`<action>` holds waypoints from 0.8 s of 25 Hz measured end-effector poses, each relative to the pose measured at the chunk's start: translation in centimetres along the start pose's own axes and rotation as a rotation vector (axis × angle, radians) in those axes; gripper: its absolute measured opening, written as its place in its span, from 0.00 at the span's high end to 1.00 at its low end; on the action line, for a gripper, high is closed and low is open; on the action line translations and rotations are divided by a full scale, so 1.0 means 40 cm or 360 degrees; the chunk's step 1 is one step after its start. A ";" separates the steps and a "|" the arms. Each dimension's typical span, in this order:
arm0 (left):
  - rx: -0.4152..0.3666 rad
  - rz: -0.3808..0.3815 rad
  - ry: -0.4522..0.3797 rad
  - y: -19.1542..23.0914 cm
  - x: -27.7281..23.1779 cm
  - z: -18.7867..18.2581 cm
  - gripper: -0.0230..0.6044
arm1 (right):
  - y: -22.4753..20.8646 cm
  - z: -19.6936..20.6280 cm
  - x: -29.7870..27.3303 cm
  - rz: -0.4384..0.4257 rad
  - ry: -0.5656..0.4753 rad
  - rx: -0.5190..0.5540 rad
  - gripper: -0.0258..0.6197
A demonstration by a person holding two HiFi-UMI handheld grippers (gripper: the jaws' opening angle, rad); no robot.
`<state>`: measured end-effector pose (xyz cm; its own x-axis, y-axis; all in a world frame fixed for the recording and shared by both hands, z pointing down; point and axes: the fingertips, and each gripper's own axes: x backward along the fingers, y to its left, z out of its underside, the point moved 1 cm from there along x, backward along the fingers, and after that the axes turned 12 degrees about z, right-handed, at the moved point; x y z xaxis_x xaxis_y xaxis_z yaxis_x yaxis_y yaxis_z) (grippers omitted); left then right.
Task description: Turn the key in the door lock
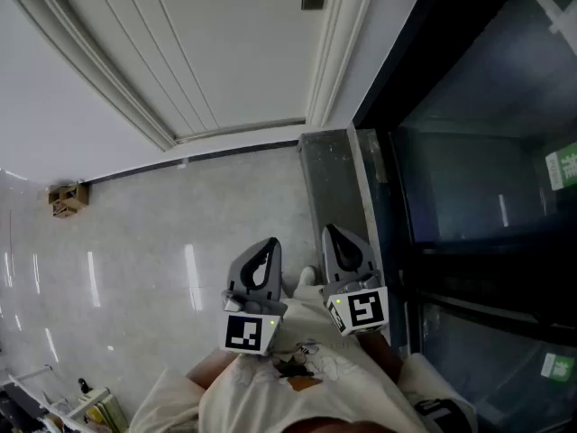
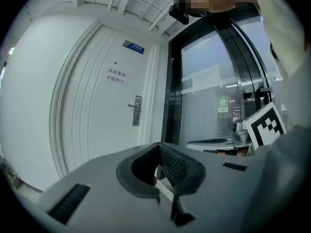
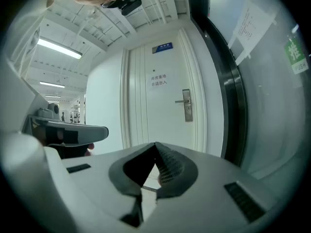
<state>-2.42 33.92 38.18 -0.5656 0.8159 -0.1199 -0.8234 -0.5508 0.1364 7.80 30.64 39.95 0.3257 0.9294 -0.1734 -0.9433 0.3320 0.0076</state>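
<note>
The white door (image 1: pixel 207 52) stands ahead of me, some way off, with its metal lock plate and lever handle (image 2: pixel 136 110) on the right side, also in the right gripper view as the lock plate (image 3: pixel 186 105). I cannot make out a key at this distance. My left gripper (image 1: pixel 269 244) and right gripper (image 1: pixel 332 233) are held side by side close to the person's body, pointing roughly level at the door. Both pairs of jaws meet at their tips with nothing between them: the left gripper (image 2: pixel 158 147) and the right gripper (image 3: pixel 155 145).
A dark-framed glass door (image 1: pixel 487 152) with green stickers (image 1: pixel 561 165) runs along the right. A grey threshold strip (image 1: pixel 329 179) lies at its foot. A small cardboard box (image 1: pixel 68 197) sits on the pale tiled floor at left. A blue sign (image 3: pixel 161 47) is on the white door.
</note>
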 end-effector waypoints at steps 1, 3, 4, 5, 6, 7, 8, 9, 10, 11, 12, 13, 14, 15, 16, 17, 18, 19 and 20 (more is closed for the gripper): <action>0.0009 0.0005 0.0018 -0.018 -0.002 0.007 0.95 | -0.007 0.005 0.013 0.0001 0.0000 0.0005 0.95; 0.0025 0.0019 0.0038 -0.055 -0.007 0.014 0.95 | -0.023 0.010 0.040 0.0003 -0.0002 0.0013 0.95; 0.0028 0.0029 0.0038 -0.074 -0.011 0.015 0.95 | -0.032 0.008 0.053 0.0004 -0.0003 0.0018 0.95; 0.0028 0.0038 0.0035 -0.092 -0.015 0.013 0.95 | -0.043 0.005 0.065 0.0005 -0.0003 0.0021 0.95; 0.0025 0.0045 0.0033 -0.107 -0.020 0.009 0.95 | -0.053 0.005 0.074 0.0005 -0.0005 0.0018 0.95; 0.0020 0.0047 0.0033 -0.118 -0.024 0.004 0.95 | -0.063 0.006 0.081 0.0005 -0.0009 0.0010 0.95; 0.0011 0.0046 0.0035 -0.127 -0.030 -0.001 0.95 | -0.074 0.008 0.085 0.0006 -0.0012 0.0004 0.95; 0.0002 0.0043 0.0037 -0.133 -0.038 -0.006 0.95 | -0.085 0.008 0.088 0.0004 -0.0015 0.0000 0.95; -0.0003 0.0039 0.0034 -0.138 -0.047 -0.010 0.95 | -0.096 0.005 0.089 -0.0007 -0.0017 -0.0013 0.95; -0.0006 0.0036 0.0027 -0.144 -0.058 -0.013 0.95 | -0.107 0.001 0.088 -0.0030 -0.0019 -0.0049 0.95; -0.0006 0.0032 0.0017 -0.149 -0.069 -0.015 0.95 | -0.118 0.000 0.086 -0.0065 -0.0018 -0.0106 0.95; -0.0004 0.0027 0.0006 -0.155 -0.081 -0.015 0.95 | -0.130 -0.001 0.084 -0.0102 -0.0018 -0.0169 0.95; -0.0004 0.0022 -0.0003 -0.161 -0.093 -0.010 0.95 | -0.141 0.001 0.081 -0.0130 -0.0027 -0.0213 0.94; -0.0003 0.0017 -0.0006 -0.166 -0.107 0.000 0.95 | -0.153 0.005 0.078 -0.0138 -0.0044 -0.0220 0.94; 0.0002 0.0009 -0.0003 -0.169 -0.122 0.012 0.95 | -0.166 0.012 0.073 -0.0130 -0.0060 -0.0192 0.94; 0.0011 0.0001 0.0003 -0.171 -0.139 0.022 0.95 | -0.178 0.020 0.064 -0.0117 -0.0067 -0.0148 0.94; 0.0023 -0.0007 0.0005 -0.169 -0.155 0.026 0.95 | -0.188 0.027 0.052 -0.0108 -0.0062 -0.0113 0.94; 0.0029 -0.0014 0.0001 -0.164 -0.168 0.023 0.95 | -0.195 0.032 0.039 -0.0108 -0.0052 -0.0097 0.94; 0.0026 -0.0021 -0.0003 -0.156 -0.177 0.016 0.95 | -0.200 0.033 0.027 -0.0107 -0.0047 -0.0093 0.94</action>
<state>6.75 31.69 38.82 -0.5549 0.8233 -0.1199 -0.8298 -0.5373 0.1507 15.79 29.19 41.00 0.3896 0.9099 -0.1424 -0.9210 0.3848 -0.0610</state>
